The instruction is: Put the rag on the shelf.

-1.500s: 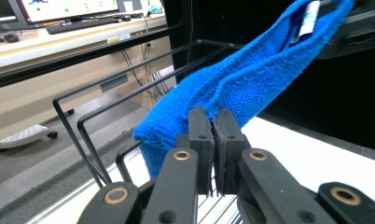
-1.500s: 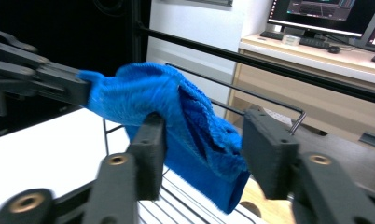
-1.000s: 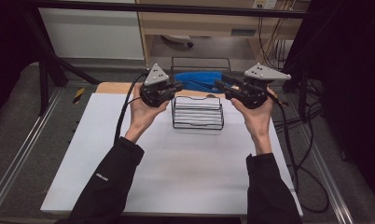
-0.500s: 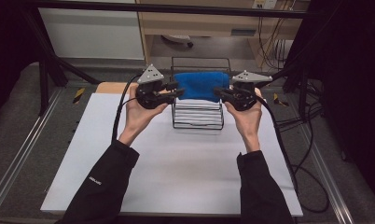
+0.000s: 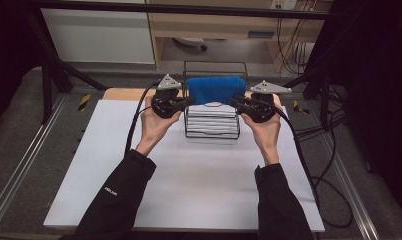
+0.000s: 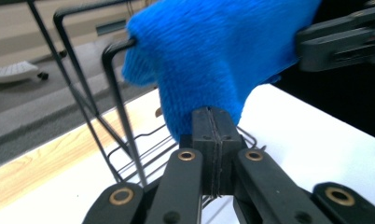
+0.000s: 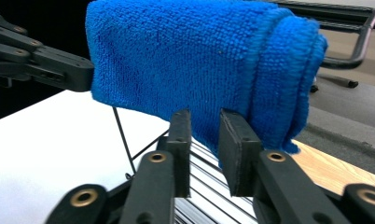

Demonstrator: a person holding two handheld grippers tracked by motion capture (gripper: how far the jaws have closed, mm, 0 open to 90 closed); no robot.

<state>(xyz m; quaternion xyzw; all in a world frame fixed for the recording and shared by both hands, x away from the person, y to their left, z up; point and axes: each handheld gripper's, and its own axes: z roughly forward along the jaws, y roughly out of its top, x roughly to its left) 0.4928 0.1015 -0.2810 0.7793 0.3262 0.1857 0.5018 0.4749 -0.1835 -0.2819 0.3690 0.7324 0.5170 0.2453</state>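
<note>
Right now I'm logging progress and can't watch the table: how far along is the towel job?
Done: the blue towel is folded and lifted over the black wire basket. In hand: the left gripper is shut on one end; the right gripper sits at the other end with its jaws apart. Left, probably: lowering the towel into the basket and letting go.

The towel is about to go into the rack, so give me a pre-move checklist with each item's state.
1. Left tool shut on the folded blue terry towel: ok; its jaws meet at the towel's lower edge.
2. Right tool gripping the towel: not ok; there is a gap between its jaws and the cloth lies behind them.
3. Towel lifted above the black wire rack: ok.
4. Towel held level between both tools: ok in the high view.
5. Rack standing upright on the white table top: ok.
6. Space inside the rack: cannot tell.
</note>
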